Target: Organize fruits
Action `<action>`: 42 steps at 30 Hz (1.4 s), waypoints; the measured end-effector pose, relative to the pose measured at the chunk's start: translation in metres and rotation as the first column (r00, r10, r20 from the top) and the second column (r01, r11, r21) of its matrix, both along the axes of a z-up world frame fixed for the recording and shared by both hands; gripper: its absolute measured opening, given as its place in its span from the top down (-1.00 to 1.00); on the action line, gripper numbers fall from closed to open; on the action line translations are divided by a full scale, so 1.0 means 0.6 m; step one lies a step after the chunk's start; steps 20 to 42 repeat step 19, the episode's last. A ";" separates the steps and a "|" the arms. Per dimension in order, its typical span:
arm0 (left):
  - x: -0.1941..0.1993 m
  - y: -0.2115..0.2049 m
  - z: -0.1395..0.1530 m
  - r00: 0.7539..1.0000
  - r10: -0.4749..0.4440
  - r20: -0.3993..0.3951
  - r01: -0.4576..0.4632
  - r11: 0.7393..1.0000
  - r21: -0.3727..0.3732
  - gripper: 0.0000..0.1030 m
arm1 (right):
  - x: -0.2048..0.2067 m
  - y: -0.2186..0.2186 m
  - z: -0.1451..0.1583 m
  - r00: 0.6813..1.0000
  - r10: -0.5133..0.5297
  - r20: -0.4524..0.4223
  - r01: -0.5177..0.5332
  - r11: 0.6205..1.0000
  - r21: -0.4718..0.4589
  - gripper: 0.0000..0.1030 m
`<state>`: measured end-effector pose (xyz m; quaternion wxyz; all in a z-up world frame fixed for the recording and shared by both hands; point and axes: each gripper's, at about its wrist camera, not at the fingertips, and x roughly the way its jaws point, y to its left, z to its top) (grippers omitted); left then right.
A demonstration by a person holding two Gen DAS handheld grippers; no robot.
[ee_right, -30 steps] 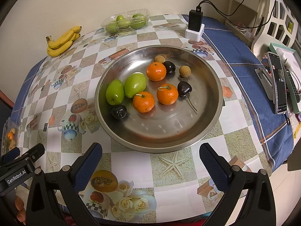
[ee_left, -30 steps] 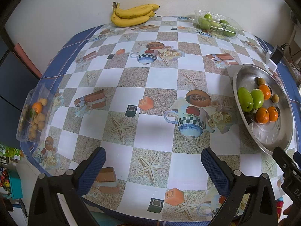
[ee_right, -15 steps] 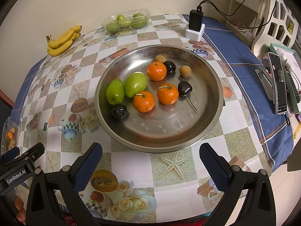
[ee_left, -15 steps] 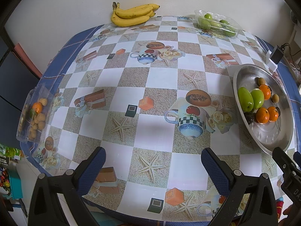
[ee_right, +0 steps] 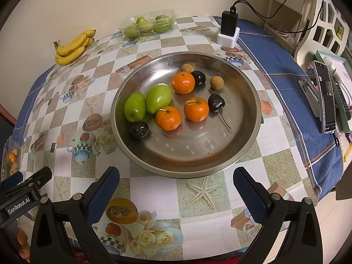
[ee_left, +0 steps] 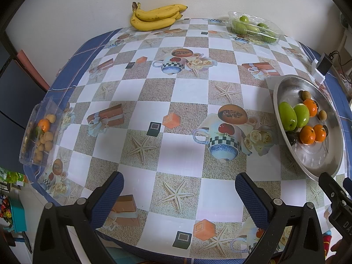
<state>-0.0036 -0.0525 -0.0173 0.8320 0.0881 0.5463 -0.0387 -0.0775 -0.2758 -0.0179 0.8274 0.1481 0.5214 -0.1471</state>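
Both grippers are hovering spread wide, grasping nothing. Right gripper [ee_right: 176, 189] is facing the fruit bowl [ee_right: 246, 145] just ahead. Only the left gripper [ee_left: 179, 193] view is showing a fruit packet [ee_left: 40, 132] far left clearly.

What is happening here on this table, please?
A person holds two grippers above a table with a patterned cloth to organize fruits. Both the left gripper and the right gripper are open and hold nothing. The steel bowl in front of the right gripper contains three oranges, two green fruits, three dark cherries and two small brown fruits. A bunch of bananas and a clear tray of green fruits lie at the far edge, and another clear box of small fruits sits at the left.
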 end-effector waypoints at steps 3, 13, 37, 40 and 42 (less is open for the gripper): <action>0.000 0.000 0.000 1.000 0.000 0.000 0.000 1.000 0.000 -0.99 | 0.000 -0.001 0.000 1.000 0.000 -0.001 0.000 1.000 0.000 -1.00; -0.001 0.005 -0.001 1.000 0.004 0.004 -0.004 1.000 -0.002 -0.99 | 0.001 -0.001 0.001 1.000 0.000 -0.001 0.000 1.000 0.000 -1.00; 0.000 0.008 0.000 1.000 0.018 0.005 -0.018 1.000 -0.009 -0.99 | 0.000 0.001 -0.002 1.000 0.002 -0.002 -0.002 1.000 -0.001 -1.00; 0.000 0.008 0.000 1.000 0.018 0.005 -0.018 1.000 -0.009 -0.99 | 0.000 0.001 -0.002 1.000 0.002 -0.002 -0.002 1.000 -0.001 -1.00; 0.000 0.008 0.000 1.000 0.018 0.005 -0.018 1.000 -0.009 -0.99 | 0.000 0.001 -0.002 1.000 0.002 -0.002 -0.002 1.000 -0.001 -1.00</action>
